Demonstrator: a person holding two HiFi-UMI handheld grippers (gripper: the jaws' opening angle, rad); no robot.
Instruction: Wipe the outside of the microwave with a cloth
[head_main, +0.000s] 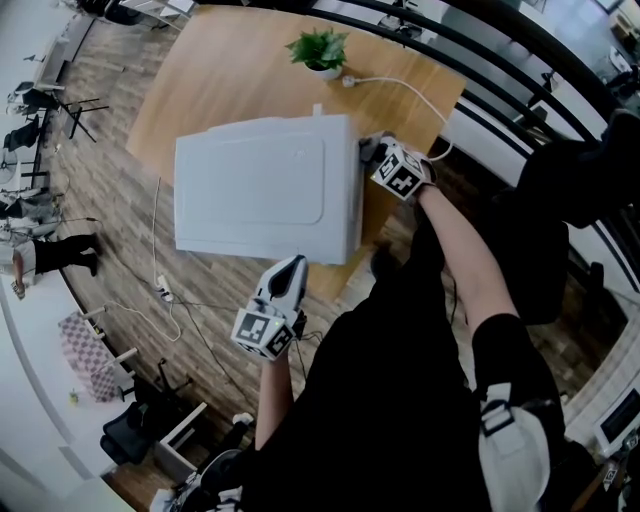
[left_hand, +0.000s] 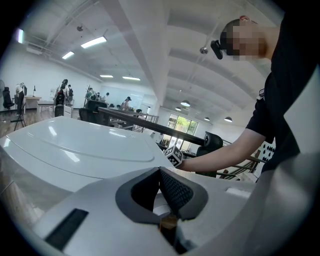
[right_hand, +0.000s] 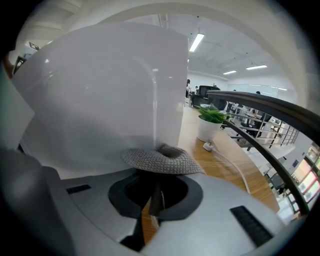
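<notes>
In the head view, the white microwave (head_main: 260, 185) sits mid-frame on the wooden table (head_main: 220, 70). Your right gripper (head_main: 385, 160) is against its right side with a grey cloth (head_main: 368, 148). Your left gripper (head_main: 293, 268) is at its lower edge.

In the left gripper view, your jaws are pressed together with nothing between them, and the microwave's top fills the left.

In the right gripper view, your jaws pinch the cloth, which touches the microwave's wall. A potted plant (right_hand: 210, 120) stands at right.
</notes>
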